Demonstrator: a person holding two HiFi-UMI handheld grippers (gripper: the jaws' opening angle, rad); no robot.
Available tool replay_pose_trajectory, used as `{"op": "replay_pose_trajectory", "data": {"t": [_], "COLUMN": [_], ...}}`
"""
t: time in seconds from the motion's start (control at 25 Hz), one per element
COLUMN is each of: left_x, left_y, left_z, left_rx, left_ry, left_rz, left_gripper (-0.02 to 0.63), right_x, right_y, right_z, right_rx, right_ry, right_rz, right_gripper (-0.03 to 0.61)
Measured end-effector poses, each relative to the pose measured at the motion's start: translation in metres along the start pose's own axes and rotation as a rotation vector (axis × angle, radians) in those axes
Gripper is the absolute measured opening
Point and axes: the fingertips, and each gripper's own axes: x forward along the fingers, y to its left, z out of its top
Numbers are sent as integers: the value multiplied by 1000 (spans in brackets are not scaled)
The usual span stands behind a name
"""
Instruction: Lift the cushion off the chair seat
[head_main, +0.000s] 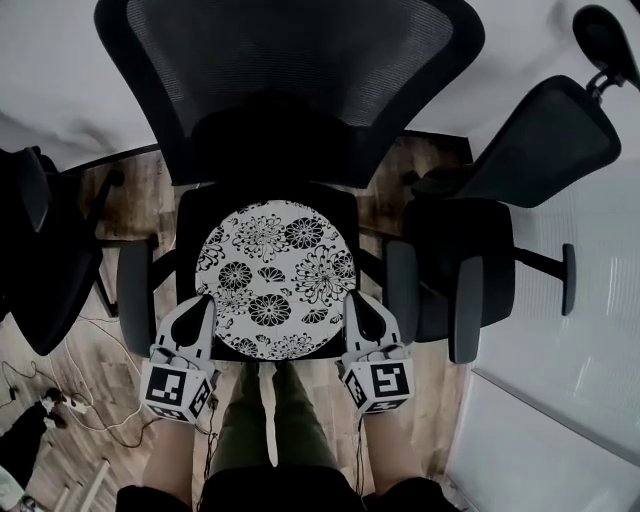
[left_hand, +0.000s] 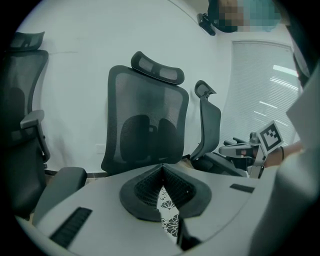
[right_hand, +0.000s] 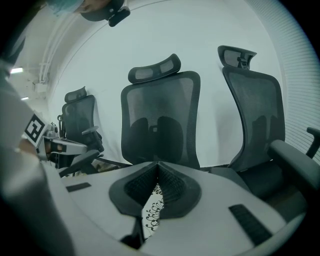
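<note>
A round white cushion (head_main: 275, 278) with black flower print lies flat on the black chair seat (head_main: 190, 215), in front of the mesh backrest (head_main: 290, 60). My left gripper (head_main: 200, 305) sits at the cushion's near left edge and my right gripper (head_main: 362, 303) at its near right edge. Both are shut, pads meeting with nothing between them. In the left gripper view the closed tips (left_hand: 162, 166) point at the backrest, and a strip of the cushion (left_hand: 169, 212) shows below them. The right gripper view shows the same: closed tips (right_hand: 158, 164) above the cushion (right_hand: 154, 210).
Grey armrests (head_main: 135, 295) (head_main: 402, 290) flank the seat just outside each gripper. Another black chair (head_main: 40, 250) stands at the left and one (head_main: 470, 260) at the right. Cables (head_main: 70, 400) lie on the wooden floor. The person's legs (head_main: 270, 430) are at the seat's front edge.
</note>
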Motion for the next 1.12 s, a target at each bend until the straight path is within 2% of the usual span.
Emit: {"op": "replay_pose_trajectory", "data": {"t": [1.12], "left_x": [26], "left_y": [4], "left_z": [-67], "left_rx": [-21], "left_ry": [84], "left_rz": [-19], "left_gripper": [11], "right_x": [21], "right_y": [-9], "right_z": [-71], "right_rx": [33], "right_ry": [89], "right_rz": [-12], "right_gripper": [17]}}
